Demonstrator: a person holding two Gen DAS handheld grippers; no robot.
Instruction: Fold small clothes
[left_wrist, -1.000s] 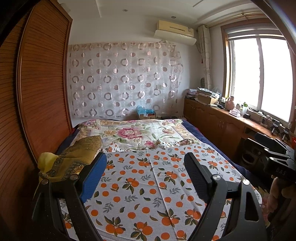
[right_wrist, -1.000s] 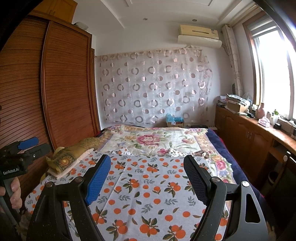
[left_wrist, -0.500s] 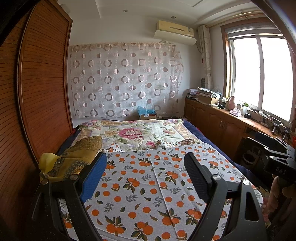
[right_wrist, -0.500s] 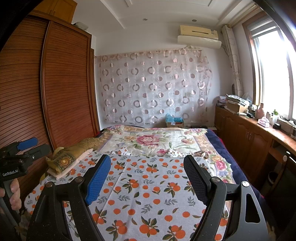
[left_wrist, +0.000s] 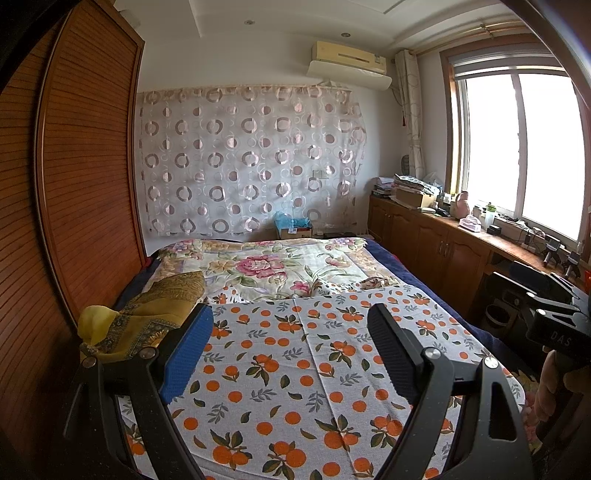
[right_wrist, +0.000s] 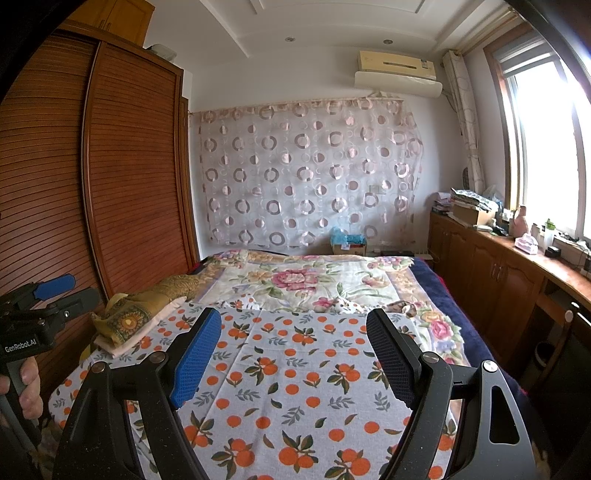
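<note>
- My left gripper (left_wrist: 290, 328) hovers over the orange-print cloth (left_wrist: 295, 369), jaws spread, holding nothing
- My right gripper (right_wrist: 293, 332) likewise, wide apart
- Folded yellow clothes (right_wrist: 144, 314) lie at the cloth's left edge

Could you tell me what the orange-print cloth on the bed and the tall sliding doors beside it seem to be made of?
The orange-print cloth looks like thin matte woven cotton: fold creases show and it lies flat. The sliding doors look like varnished reddish wood with fine horizontal slats and a slight sheen, though possibly veneer.
</note>
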